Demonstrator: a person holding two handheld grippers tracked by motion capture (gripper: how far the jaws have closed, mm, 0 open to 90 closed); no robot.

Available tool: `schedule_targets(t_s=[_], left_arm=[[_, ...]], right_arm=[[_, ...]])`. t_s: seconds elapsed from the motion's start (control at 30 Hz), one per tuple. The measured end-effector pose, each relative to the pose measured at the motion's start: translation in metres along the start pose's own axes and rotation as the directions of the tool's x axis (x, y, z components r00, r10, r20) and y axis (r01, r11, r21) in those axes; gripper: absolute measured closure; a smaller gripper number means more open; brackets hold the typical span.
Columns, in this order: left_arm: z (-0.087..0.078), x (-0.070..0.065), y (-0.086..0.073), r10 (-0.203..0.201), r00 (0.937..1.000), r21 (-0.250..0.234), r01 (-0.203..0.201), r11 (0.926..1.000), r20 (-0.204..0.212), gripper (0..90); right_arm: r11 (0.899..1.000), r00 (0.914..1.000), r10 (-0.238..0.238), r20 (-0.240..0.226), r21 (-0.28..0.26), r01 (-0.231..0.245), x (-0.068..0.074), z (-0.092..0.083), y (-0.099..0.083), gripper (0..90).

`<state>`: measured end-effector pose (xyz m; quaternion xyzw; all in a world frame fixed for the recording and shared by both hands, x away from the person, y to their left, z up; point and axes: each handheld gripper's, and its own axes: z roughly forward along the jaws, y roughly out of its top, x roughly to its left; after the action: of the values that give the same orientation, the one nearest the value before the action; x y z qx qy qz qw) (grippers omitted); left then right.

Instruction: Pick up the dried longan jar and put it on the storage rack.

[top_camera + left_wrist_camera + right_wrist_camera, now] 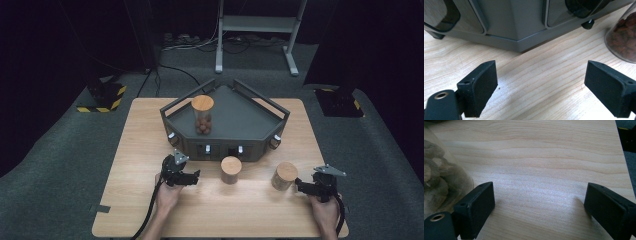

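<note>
Left claw (192,176) stands open and empty beside the middle jar (231,170); right claw (301,187), equally open and empty, faces the right jar (284,176). Both jars stand upright on the tabletop (140,150), apparently awaiting transfer to the tray (250,120).

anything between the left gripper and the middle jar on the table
No. The stretch between the left gripper and the middle jar is bare wood, seen in the high view.

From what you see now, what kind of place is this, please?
Probably a lab set up for recording: a lone wooden table on grey carpet, dark surroundings, hazard-striped stand bases, and cables on the floor.
</note>
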<state>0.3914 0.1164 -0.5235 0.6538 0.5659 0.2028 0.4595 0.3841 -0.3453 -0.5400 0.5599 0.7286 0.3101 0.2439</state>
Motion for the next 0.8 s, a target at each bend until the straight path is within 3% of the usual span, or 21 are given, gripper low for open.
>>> schedule_targets(t_s=[0.8], left_arm=[[0.014, 0.003, -0.017, -0.015, 0.9994, 0.015, 0.016, 0.9998, -0.032, 10.8]], right_arm=[[1.000, 1.0000, -0.001, -0.001, 0.000, 0.001, 0.000, 0.000, 0.000, 9.2]])
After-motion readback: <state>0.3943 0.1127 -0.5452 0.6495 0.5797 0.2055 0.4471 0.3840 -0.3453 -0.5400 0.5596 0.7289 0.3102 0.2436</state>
